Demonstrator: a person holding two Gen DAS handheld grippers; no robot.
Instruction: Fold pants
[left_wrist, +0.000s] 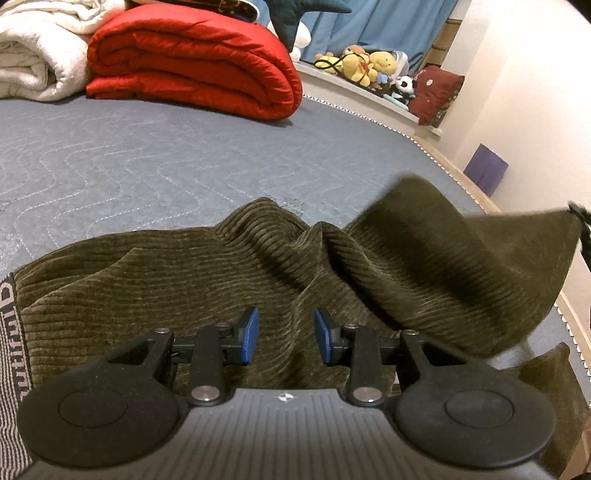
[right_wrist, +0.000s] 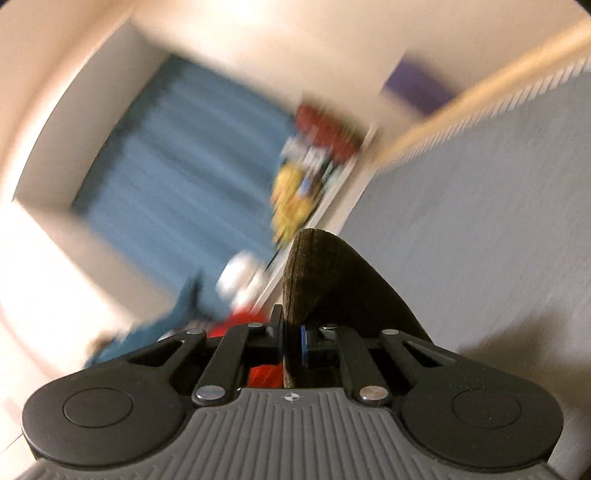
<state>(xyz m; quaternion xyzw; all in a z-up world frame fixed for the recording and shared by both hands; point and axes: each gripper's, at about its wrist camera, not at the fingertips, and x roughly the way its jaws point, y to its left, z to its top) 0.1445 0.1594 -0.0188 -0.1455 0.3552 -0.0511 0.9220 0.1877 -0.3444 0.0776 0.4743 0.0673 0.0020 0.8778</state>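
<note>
- A pair of olive-green corduroy pants (left_wrist: 207, 266) is spread, rumpled, across the near part of a grey-blue quilted mattress (left_wrist: 147, 162) of a bed.
- A striped waistband with lettering (left_wrist: 9, 332) is seen at the left edge of the left wrist view.
- The left gripper (left_wrist: 284, 338) is held just above the corduroy, pointing downward; its jaws stand apart, and a raised crease of the fabric is seen between the blue pads (left_wrist: 251, 332), with no pressing contact shown.
- The right-hand part of the pants is lifted off the mattress, drawn up to a point at the right edge of the left wrist view, where a dark part of the other tool is just visible.
- In the right wrist view, the right gripper (right_wrist: 291, 341) is seen with its jaws clamped on a fold of the same olive fabric, which stands up between the pads and hangs away to the right.
- The background of the right wrist view is heavily blurred.
- A folded red quilted blanket (left_wrist: 192, 62) and a folded cream blanket (left_wrist: 33, 55) are stacked at the far side of the bed.
- Plush toys (left_wrist: 369, 66) are lined along a ledge before a blue curtain (left_wrist: 384, 26).
</note>
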